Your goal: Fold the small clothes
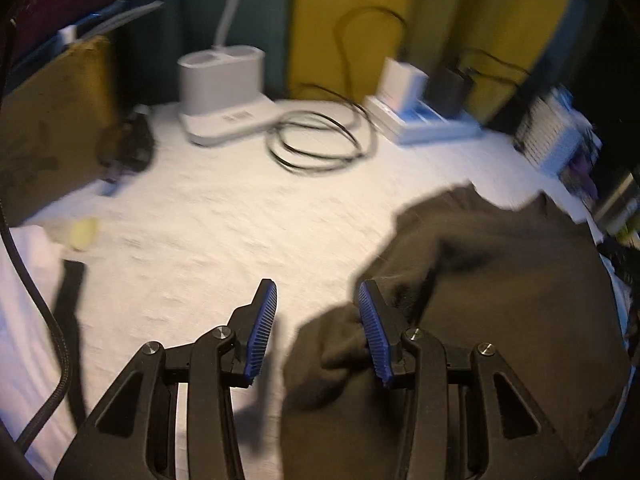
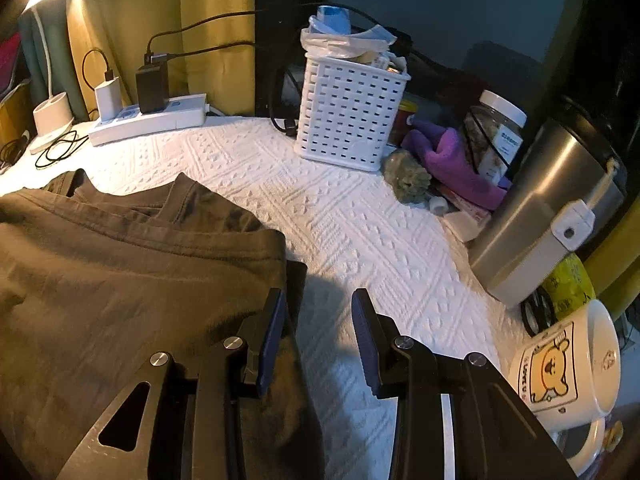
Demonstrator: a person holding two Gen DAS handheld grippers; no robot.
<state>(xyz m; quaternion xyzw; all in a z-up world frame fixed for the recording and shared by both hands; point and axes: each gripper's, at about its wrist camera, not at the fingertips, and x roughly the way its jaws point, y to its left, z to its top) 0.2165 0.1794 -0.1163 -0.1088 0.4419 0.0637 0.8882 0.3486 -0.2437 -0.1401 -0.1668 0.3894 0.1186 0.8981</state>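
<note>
- Both pairs of fingers stand parted and grip nothing: your left gripper (image 1: 316, 312) has its right-hand pad (image 1: 374, 334) touching or just over a bunched lobe of cloth, and your right gripper (image 2: 318, 328) straddles the garment's edge, its left-hand pad (image 2: 272, 340) over the fabric and the other over bare cover.
- Your dark olive garment (image 2: 120, 280) lies on the white textured table cover (image 2: 360, 232), spread but not flat. In the right wrist view a stitched hem runs across it, with further layers rumpled behind. In the left wrist view, which is blurred, it fills the lower right, with a loose flap near the gripper.
- You seem to be at the take-hold stage of a fold: no edge is pinched, and the cloth is neither smoothed nor squared.
- Next, you need each gripper to close on one clean edge or corner. Catch a single layer rather than the bunch, then lift and carry both sides evenly so the fold lands straight.
- Mind the surroundings as you swing. The white basket (image 2: 352, 112), steel tumbler (image 2: 548, 216) and bear mug (image 2: 568, 364) crowd your right side. The coiled black cable (image 1: 320, 144) and power strip (image 1: 420, 120) sit beyond the garment, well apart from it.
</note>
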